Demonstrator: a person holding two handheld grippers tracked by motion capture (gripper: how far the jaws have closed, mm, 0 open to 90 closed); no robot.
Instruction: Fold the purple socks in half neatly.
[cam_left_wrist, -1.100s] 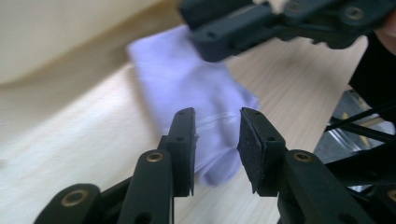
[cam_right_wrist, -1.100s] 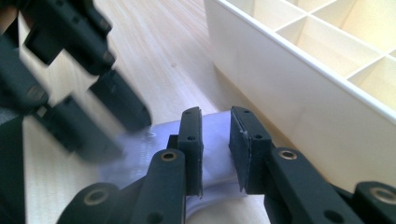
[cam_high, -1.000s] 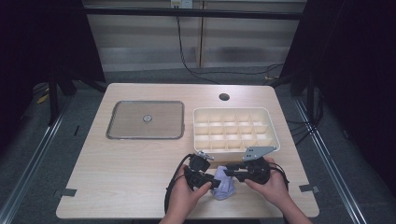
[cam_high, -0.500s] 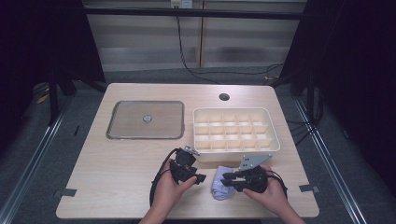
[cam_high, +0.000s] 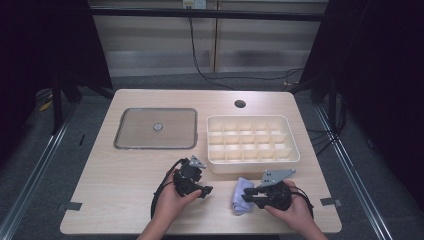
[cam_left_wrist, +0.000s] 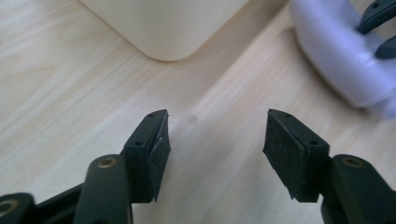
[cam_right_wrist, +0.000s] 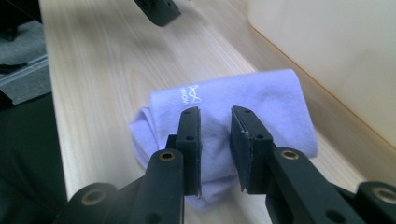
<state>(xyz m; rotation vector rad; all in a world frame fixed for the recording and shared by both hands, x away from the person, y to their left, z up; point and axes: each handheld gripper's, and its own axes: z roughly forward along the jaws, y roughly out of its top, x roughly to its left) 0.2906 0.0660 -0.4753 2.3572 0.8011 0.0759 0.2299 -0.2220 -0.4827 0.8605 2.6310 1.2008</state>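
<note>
A folded lilac cloth (cam_high: 240, 191) lies on the table's near right, just in front of the white compartment box (cam_high: 254, 162). My right gripper (cam_high: 246, 196) points left with its tips over the cloth. In the right gripper view the cloth (cam_right_wrist: 261, 93) shows through the narrow gap of the right gripper (cam_right_wrist: 215, 116), and nothing looks pinched. My left gripper (cam_high: 205, 191) is to the cloth's left and apart from it. In the left gripper view the left gripper (cam_left_wrist: 215, 144) stands wide open over bare wood, with the cloth (cam_left_wrist: 336, 51) at the upper right.
The white box (cam_left_wrist: 163, 23) has several empty compartments and stands close behind both grippers. A grey square tray (cam_high: 135, 131) with a small knob sits at the back left. A cable hole (cam_high: 240, 104) is near the far edge. Bare wood lies to the left.
Both grippers were together at the cloth a second ago. The left gripper has pulled away to the left and opened. The right gripper stays at the cloth, shifted slightly right.
</note>
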